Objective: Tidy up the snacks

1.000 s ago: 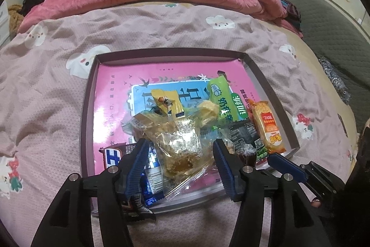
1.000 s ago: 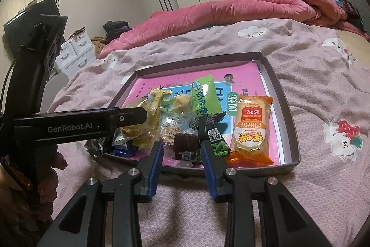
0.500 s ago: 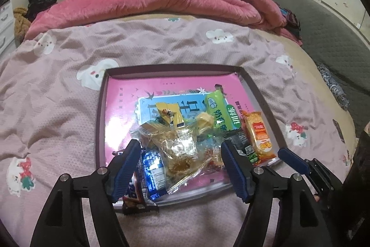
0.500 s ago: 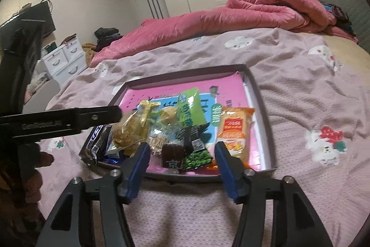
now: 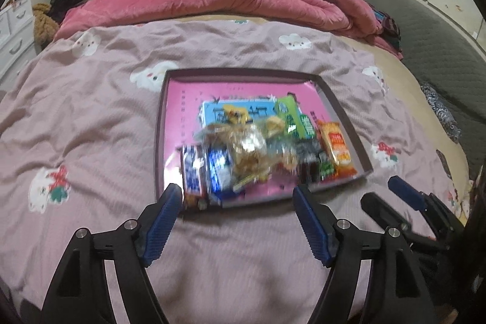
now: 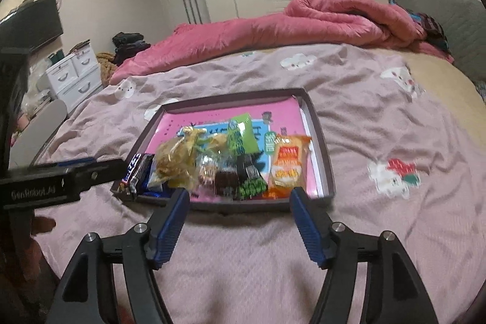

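A shallow dark-rimmed tray (image 5: 160, 123) with a pink bottom lies on the bed; it also shows in the right wrist view (image 6: 328, 172). Several snack packets lie along its near side: an orange packet (image 5: 336, 148) (image 6: 288, 161), a green packet (image 5: 293, 114) (image 6: 241, 134), a clear bag of golden snacks (image 5: 247, 151) (image 6: 174, 161), and a blue bar (image 5: 192, 172). My left gripper (image 5: 238, 204) is open and empty, just short of the tray's near rim. My right gripper (image 6: 240, 204) is open and empty, also before the near rim. The left gripper's side (image 6: 63, 179) shows in the right wrist view.
The tray rests on a pink-grey bedsheet (image 5: 91, 123) with cartoon prints. A rumpled pink duvet (image 5: 231, 2) lies across the far side. A grey headboard (image 5: 440, 29) stands at the right. White drawers (image 6: 74, 75) stand left of the bed.
Both grippers have pulled back and up from the tray. The right gripper's jaws have opened wider. The snacks stay in the tray.
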Demonstrator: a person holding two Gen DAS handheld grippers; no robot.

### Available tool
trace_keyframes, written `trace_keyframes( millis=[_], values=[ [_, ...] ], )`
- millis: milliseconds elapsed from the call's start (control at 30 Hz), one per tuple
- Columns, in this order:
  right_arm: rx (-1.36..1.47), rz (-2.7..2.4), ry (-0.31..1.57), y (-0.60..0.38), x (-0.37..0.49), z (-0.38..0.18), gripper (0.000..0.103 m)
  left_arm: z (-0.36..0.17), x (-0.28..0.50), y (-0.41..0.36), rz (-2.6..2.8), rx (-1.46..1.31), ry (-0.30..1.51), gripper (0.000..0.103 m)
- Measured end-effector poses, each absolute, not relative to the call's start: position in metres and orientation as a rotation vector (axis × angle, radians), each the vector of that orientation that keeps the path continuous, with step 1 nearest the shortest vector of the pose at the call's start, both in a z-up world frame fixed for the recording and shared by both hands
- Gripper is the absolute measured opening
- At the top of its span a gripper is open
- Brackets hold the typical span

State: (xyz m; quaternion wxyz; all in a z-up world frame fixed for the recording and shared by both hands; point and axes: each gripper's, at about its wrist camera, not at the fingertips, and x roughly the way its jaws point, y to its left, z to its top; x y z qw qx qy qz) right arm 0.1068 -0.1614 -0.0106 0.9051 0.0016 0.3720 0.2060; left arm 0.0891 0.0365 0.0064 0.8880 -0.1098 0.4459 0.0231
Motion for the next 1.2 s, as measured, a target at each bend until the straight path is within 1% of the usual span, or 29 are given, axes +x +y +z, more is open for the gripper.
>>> trace_keyframes(
  millis=[33, 400, 600, 1200],
  values=[
    [0.011, 0.42, 0.774, -0.165, 0.102, -0.01, 0.074, 0.006, 0.084, 0.036, 0.05, -0.227, 0.935, 0.077],
    [-0.039, 0.379, 0.756, -0.168, 0.07, -0.003, 0.085, 0.003, 0.041, 0.028, 0.064, -0.25, 0.937, 0.077],
    [-0.048, 0.37, 0.768, -0.168, 0.066, -0.004, 0.086, -0.006, 0.033, 0.024, 0.065, -0.26, 0.956, 0.078],
    [-0.068, 0.374, 0.763, -0.165, 0.062, -0.003, 0.087, -0.005, 0.027, 0.016, 0.076, -0.222, 0.966, 0.077]
  ],
)
